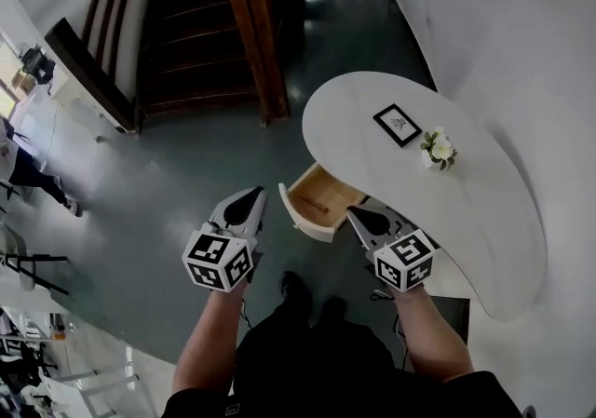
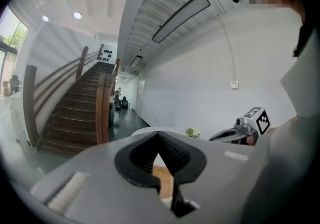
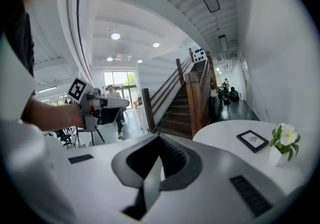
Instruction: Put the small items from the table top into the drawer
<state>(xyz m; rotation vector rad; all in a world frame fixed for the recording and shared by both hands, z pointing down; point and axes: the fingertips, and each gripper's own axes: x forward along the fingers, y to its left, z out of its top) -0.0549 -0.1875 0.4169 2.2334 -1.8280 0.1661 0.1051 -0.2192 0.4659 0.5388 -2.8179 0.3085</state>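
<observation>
Well, both my grippers hung off the near edge of the desk (image 1: 484, 211), and neither held a thing. The left gripper (image 1: 246, 205) had its fingers (image 2: 172, 155) pressed together at the tips with nothing between them. The right gripper (image 1: 361, 215) was the same, its fingers (image 3: 170, 155) closed on air. The drawer (image 1: 317, 197) stood pulled out between the two of them, with its wooden bottom bare as far as I could see. The two small items sat well back on the desk top. One was a black frame (image 1: 398, 124) lying flat, and just beside it, nearer the wall, stood a white vase (image 1: 431, 159) with flowers. I judged the frame light and stiff, but its face was likely slick and breakable. I'd have pinched it across one rim, and since it lay flat I'd have had to tip up an edge first. The vase looked small, hard and top-heavy under the blooms. I'd have taken it low on the body, not by the soft stems, and gripped it gently.
</observation>
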